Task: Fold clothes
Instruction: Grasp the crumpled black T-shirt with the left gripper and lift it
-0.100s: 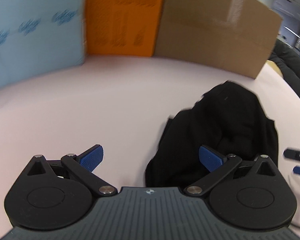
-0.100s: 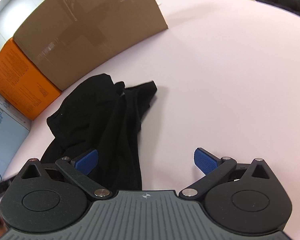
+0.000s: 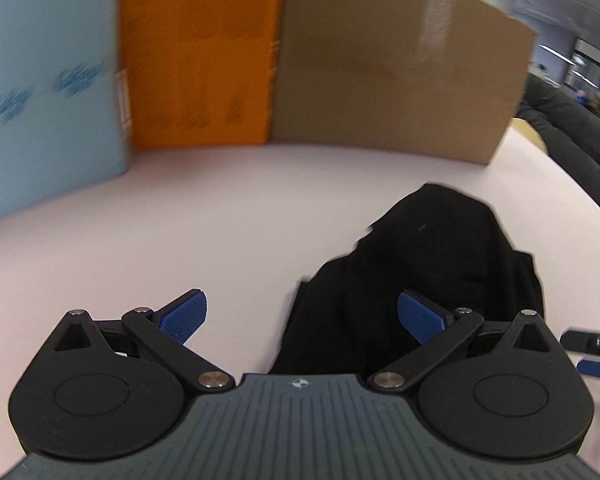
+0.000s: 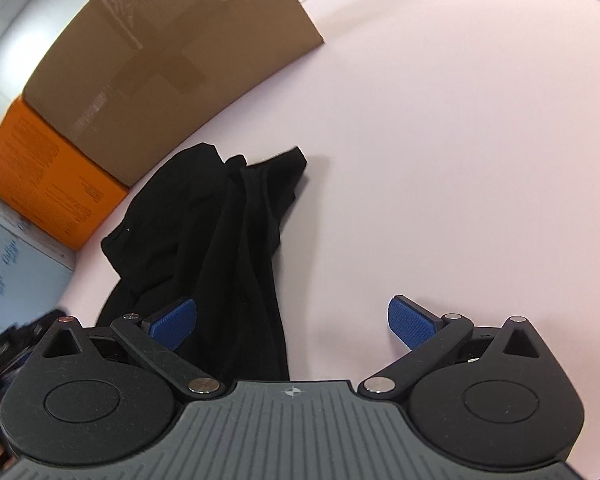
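Observation:
A crumpled black garment (image 3: 440, 272) lies in a heap on the pink table (image 3: 180, 220). In the left wrist view my left gripper (image 3: 302, 316) is open just above the table. Its right blue pad (image 3: 420, 316) is over the garment's near edge and its left pad (image 3: 184, 316) is over bare table. In the right wrist view the same garment (image 4: 204, 240) stretches from the centre left down under my right gripper (image 4: 292, 322), which is open and holds nothing. The right gripper's tips (image 3: 592, 354) show at the left view's right edge.
Three boxes line the table's far side: light blue (image 3: 40, 112), orange (image 3: 196, 60) and brown cardboard (image 3: 400, 80). A dark padded thing (image 3: 572, 140) sits beyond the table's right edge. Bare pink table (image 4: 440, 140) lies to the right of the garment.
The left wrist view has shifted a little, so the boxes look nearer and further left. The garment lies as before and both grippers stay open.

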The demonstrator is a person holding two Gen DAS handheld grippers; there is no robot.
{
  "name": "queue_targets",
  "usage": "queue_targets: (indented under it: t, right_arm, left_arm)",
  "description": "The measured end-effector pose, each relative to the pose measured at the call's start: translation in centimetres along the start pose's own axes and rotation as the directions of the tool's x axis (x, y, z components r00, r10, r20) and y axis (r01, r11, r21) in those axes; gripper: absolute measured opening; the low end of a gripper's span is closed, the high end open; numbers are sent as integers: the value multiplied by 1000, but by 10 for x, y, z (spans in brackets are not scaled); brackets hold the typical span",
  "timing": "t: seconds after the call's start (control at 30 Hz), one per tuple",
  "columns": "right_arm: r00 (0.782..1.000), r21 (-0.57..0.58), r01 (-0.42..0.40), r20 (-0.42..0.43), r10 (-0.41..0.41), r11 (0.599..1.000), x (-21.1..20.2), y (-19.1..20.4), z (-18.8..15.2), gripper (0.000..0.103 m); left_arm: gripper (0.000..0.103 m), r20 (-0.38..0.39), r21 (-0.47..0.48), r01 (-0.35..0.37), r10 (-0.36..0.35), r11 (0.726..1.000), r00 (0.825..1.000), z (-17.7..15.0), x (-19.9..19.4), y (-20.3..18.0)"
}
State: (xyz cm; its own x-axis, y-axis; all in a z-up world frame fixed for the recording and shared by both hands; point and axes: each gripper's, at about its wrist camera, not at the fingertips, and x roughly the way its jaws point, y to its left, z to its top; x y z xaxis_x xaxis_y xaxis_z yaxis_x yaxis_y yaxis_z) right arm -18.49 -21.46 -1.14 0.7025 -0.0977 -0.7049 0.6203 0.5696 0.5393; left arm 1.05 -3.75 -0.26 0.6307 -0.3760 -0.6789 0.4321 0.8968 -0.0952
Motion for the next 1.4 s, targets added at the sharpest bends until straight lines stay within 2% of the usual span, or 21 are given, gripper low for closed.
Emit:
queue_targets:
  t: [0.2, 0.33, 0.4, 0.47, 0.5, 0.53, 0.57, 0.67, 0.8, 0.97, 1.07, 1.13, 1.23, 1.3, 1.33, 1.37, 1.4]
  right_arm:
    - [999, 115, -39, 18, 37, 993, -32, -23, -25, 103]
    - [997, 149, -70, 53, 63, 986, -44, -48, -26, 103]
    - [998, 154, -56, 39, 51, 986, -37, -39, -14, 103]
    - [998, 180, -52, 31, 47, 982, -41, -42, -15, 103]
    - [999, 183, -48, 29, 43, 982, -40, -41, -15, 103]
    - [999, 187, -44, 24, 41, 981, -41, -40, -15, 103]
    - [999, 193, -41, 15, 39, 980, -42, -39, -16, 103]
    - [999, 180, -52, 15, 50, 982, -39, -37, -15, 103]
    - [997, 145, -78, -6, 79, 986, -29, -28, -11, 103]
    - [994, 112, -111, -8, 113, 987, -18, -18, -11, 103]
    - [993, 108, -119, 4, 119, 987, -16, -17, -9, 103]
    - [993, 114, -118, 0, 119, 986, -15, -16, -6, 103]
    - [993, 116, -110, -35, 115, 987, -13, -14, -3, 103]
    - [992, 112, -105, -51, 112, 988, -10, -13, -1, 103]
    - [991, 117, -113, -54, 120, 987, -9, -13, 0, 103]
    - [990, 123, -125, -56, 133, 984, -9, -15, 1, 103]
    - [989, 123, -129, -58, 137, 984, -7, -15, 1, 103]
  left_arm:
    - [103, 28, 157, 96, -101, 983, 994, 21, 37, -46]
    - [101, -24, 114, 106, -104, 988, 994, 27, 63, -48]
    - [85, -10, 99, 140, -140, 985, 990, 29, 62, -50]
    - [43, 19, 92, 157, -160, 983, 987, 29, 60, -51]
    - [33, 35, 82, 166, -169, 983, 985, 29, 58, -51]
    - [18, 47, 66, 176, -179, 982, 983, 30, 56, -50]
    - [10, 63, 54, 186, -189, 981, 980, 32, 53, -49]
    - [6, 139, 38, 206, -209, 978, 968, 42, 37, -46]
    - [5, 219, 25, 194, -195, 981, 956, 57, 20, -35]
    - [5, 326, -21, 125, -112, 992, 939, 78, 0, -14]
    - [1, 368, -56, 50, -26, 997, 929, 85, -11, 4]
    - [1, 378, -98, -2, 39, 995, 925, 90, -15, 23]
    - [1, 350, -147, -20, 71, 989, 934, 94, -22, 53]
    - [11, 275, -136, -3, 41, 991, 961, 89, -15, 63]
    - [28, 236, -111, 13, 13, 994, 972, 85, -11, 65]
    - [53, 204, -71, 34, -19, 997, 979, 78, -7, 65]
    - [66, 173, -28, 57, -52, 998, 984, 70, -3, 61]
